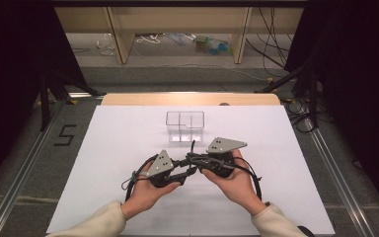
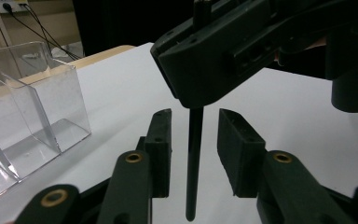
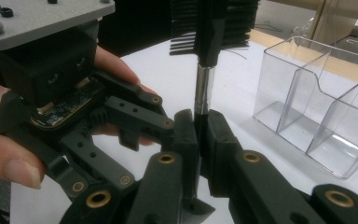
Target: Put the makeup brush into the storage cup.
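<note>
A brush (image 3: 204,86) with black bristles, a silver ferrule and a thin black handle (image 2: 194,154) stands upright over the white sheet. My right gripper (image 3: 199,135) is shut on the handle just below the ferrule. Seen from above, it (image 1: 197,159) reaches in from the right. My left gripper (image 2: 195,135) comes in from the left, lower down. Its two pads (image 2: 161,140) flank the lower handle with a gap on each side, so it is open. In the high view the left gripper (image 1: 190,170) meets the right one mid-table, each held in a hand.
A clear plastic box (image 1: 185,126) with dividers stands just behind the grippers; it is close at the left (image 2: 32,107) and at the right (image 3: 317,102) in the gripper views. The white sheet (image 1: 128,138) covers the table. Cables trail from both grippers.
</note>
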`<move>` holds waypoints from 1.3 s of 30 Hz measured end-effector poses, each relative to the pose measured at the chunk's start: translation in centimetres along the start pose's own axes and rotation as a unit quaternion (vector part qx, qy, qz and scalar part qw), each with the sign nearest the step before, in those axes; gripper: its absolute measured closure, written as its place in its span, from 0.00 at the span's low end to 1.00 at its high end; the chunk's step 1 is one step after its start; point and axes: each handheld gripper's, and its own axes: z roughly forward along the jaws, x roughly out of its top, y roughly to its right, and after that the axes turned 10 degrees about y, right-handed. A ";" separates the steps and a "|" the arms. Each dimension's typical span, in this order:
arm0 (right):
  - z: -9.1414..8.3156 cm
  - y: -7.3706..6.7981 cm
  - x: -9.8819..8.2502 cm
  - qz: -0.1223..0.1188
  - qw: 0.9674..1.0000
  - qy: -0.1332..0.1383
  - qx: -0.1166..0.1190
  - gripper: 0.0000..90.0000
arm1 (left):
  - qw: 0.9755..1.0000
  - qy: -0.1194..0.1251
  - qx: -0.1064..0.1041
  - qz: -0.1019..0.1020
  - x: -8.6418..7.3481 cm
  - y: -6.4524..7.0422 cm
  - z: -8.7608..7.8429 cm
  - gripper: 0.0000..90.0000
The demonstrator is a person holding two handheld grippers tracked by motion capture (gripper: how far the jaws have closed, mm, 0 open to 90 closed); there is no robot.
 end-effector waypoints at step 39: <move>-0.1 -0.2 0.1 0.005 1.000 0.014 -0.008 0.86 | 1.000 0.008 0.000 0.004 0.3 -0.3 -0.3 0.94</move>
